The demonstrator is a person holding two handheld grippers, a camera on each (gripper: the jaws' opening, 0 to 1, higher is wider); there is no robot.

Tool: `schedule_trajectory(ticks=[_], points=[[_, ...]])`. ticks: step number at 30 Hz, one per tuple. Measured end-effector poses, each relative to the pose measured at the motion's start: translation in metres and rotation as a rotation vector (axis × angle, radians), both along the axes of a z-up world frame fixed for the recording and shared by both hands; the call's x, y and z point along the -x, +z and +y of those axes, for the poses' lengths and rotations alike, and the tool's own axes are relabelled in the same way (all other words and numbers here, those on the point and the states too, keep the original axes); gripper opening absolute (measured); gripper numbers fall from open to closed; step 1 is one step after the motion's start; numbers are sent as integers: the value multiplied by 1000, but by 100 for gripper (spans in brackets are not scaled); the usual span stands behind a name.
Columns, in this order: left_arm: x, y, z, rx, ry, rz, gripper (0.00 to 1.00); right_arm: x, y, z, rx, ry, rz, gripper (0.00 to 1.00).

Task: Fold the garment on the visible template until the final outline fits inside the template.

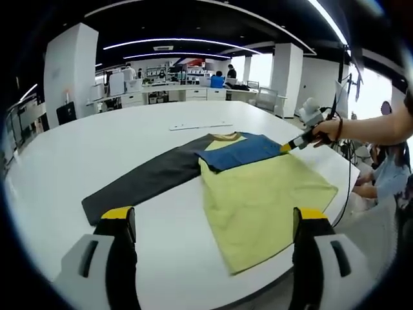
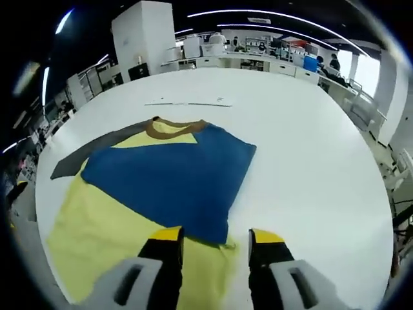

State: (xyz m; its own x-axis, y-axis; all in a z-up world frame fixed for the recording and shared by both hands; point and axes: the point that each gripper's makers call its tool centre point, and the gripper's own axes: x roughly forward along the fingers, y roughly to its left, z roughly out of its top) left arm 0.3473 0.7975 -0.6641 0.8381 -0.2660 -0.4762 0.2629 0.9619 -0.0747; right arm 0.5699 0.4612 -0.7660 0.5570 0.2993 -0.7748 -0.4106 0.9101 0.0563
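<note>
In the left gripper view, the left tongs [image 1: 216, 226] stand wide and hold nothing at 6 o'clock, and past them the shirt [image 1: 258, 197] lies flat on the white bench [image 1: 97, 148], its dark sleeve [image 1: 145, 181] stretched toward 9 o'clock and its blue sleeve [image 1: 242, 154] folded across the yellow chest. At 3 o'clock a hand [image 1: 332, 131] holds the right tongs [image 1: 286, 148] at the blue fold's tip. In the right gripper view those tongs [image 2: 216, 240] sit narrowly parted at 6 o'clock, just at the blue sleeve's [image 2: 171, 181] near edge; whether they pinch it I cannot tell, and a thin strip [image 2: 187, 103] lies at 12 o'clock beyond the collar [image 2: 174, 127].
</note>
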Motion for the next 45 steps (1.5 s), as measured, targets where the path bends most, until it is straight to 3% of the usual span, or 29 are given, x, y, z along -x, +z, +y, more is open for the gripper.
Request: schedule_trajectory(ticks=[14,18,45], points=[[2,-3,0,-4,8,12,98,0,-7,0,17,-47,-22,16],[2,-2,2,-4,16,5,98,1,-8,-1,53,-34,-35,0],[4,-3,17,-4,59,19,96,0,-7,-29,77,26,-16,0]])
